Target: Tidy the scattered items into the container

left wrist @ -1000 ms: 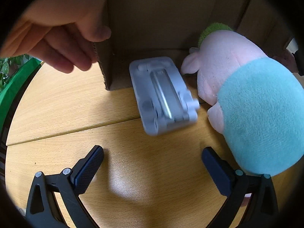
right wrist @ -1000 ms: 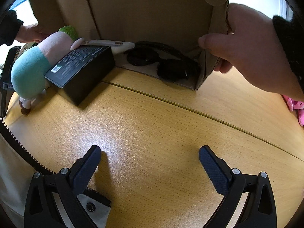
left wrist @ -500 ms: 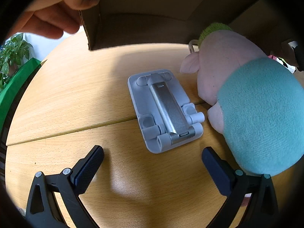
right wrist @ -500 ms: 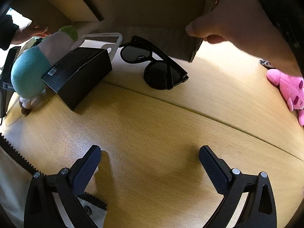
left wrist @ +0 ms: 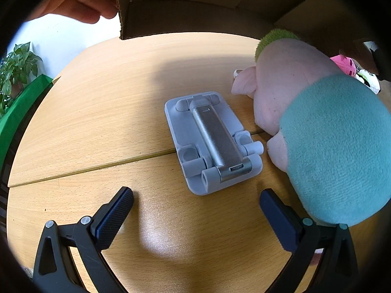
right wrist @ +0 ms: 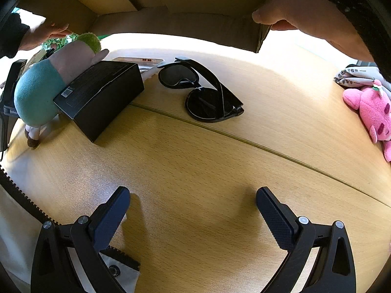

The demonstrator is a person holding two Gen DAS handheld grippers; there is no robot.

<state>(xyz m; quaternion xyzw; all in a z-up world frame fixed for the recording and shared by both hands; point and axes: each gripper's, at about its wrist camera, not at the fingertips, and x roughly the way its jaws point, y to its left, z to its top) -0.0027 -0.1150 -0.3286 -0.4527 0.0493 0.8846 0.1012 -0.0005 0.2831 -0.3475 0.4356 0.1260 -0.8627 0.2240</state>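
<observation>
A cardboard box (left wrist: 195, 12) is held up in the air by bare hands (left wrist: 85, 2), above the wooden table (left wrist: 97, 112); it also shows in the right wrist view (right wrist: 185, 9). Under it lie a grey phone stand (left wrist: 212, 141), a pink plush pig with a teal body (left wrist: 317, 127), a black box (right wrist: 100, 92), black sunglasses (right wrist: 202, 90) and a white phone case (right wrist: 141, 63). My left gripper (left wrist: 195, 207) is open and empty just before the phone stand. My right gripper (right wrist: 193, 210) is open and empty, well short of the sunglasses.
A pink plush toy (right wrist: 374, 112) and a printed cloth item (right wrist: 354, 75) lie at the table's right edge. A potted plant (left wrist: 17, 70) and a green surface (left wrist: 19, 107) stand beyond the left edge. A zippered cream garment (right wrist: 14, 210) is at my near left.
The hands have lifted the cardboard box off the table, leaving the phone stand, sunglasses, black box and plush lying uncovered. Both grippers have stayed in place and open.
</observation>
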